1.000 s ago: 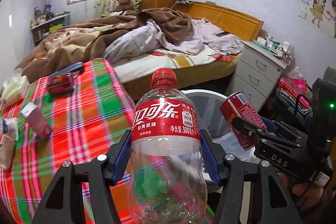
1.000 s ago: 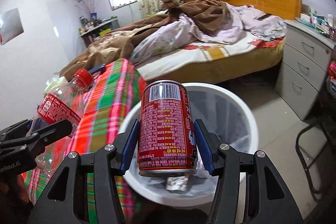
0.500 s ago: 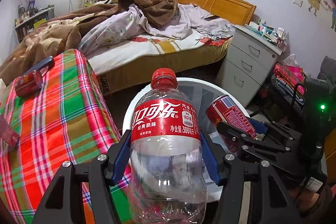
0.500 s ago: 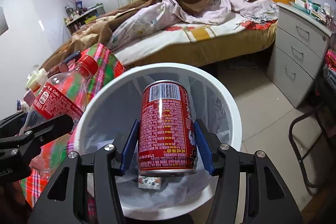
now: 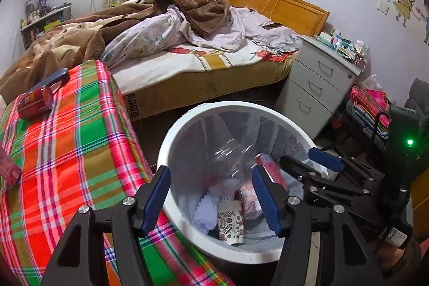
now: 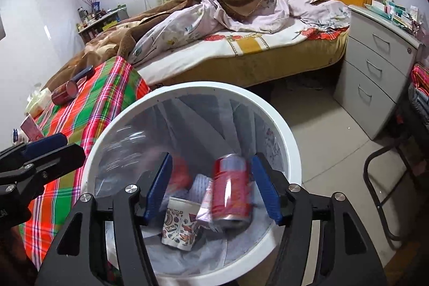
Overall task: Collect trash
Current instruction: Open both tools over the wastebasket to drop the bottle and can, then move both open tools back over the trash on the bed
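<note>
A white bin [image 5: 171, 141] with a clear liner stands on the floor beside the plaid table. My left gripper [image 5: 210, 173] hangs over it, open, and the clear cola bottle [image 5: 233, 160] is a blur dropping inside, free of the blue pads. In the right wrist view my right gripper [image 6: 211, 160] is above the same bin [image 6: 292, 152]. Its jaws are opening, and the red can [image 6: 232, 189] falls blurred between them without touching either pad. The bottle [image 6: 128, 152] smears past at the left. Each gripper shows in the other's view: right gripper [image 5: 297, 156], left gripper [image 6: 57, 145].
A second red can [image 5: 34, 103] lies on the plaid tablecloth [image 5: 80, 152], with a pink box [image 5: 8, 170] near the left edge. A patterned carton [image 5: 230, 221] and wrappers lie in the bin. Beyond are the bed [image 5: 203, 63], a grey drawer unit [image 5: 313, 87] and a chair frame [image 6: 380, 178].
Both grippers moved over the bin, then let go. The bottle has left the left jaws and the can has left the right jaws; both are falling into the bin.
</note>
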{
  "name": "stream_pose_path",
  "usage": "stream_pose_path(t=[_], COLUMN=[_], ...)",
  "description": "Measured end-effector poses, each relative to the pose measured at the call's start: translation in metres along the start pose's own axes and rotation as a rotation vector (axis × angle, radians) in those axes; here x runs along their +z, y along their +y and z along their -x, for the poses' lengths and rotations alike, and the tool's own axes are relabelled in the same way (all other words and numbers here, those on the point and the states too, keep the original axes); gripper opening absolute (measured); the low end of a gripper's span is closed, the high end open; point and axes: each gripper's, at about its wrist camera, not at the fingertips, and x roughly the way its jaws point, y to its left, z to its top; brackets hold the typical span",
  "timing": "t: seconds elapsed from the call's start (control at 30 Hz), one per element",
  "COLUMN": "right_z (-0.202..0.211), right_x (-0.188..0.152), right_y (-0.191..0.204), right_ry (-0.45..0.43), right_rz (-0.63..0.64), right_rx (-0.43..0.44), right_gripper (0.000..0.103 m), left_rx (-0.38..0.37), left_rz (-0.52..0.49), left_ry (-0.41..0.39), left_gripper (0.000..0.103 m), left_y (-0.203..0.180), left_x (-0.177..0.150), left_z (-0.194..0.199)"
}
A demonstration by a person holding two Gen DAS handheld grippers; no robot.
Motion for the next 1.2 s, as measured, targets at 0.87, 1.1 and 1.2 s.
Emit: stream_pose_path(t=[0.87, 1.1, 1.2], right_z=[0.032, 0.035, 0.035], right_x=[-0.001, -0.002, -0.003], right_y=[0.061, 0.089, 0.102], right_ry=[-0.096, -0.106, -0.107], right_rz=[0.066, 0.11, 0.129], right_rx=[0.082, 0.127, 0.148], right_gripper=[0.063, 0.063, 0.063], left_rx=[0.126, 0.168, 0.192], left_rz=[0.081, 0.128, 0.144], left_ry=[-0.108, -0.137, -0.148], left_gripper=[0.063, 0.063, 0.063], left_y=[0.053, 0.081, 0.095], left_x=[-0.035, -0.045, -0.05], left_z=[0.083, 0.106, 0.115])
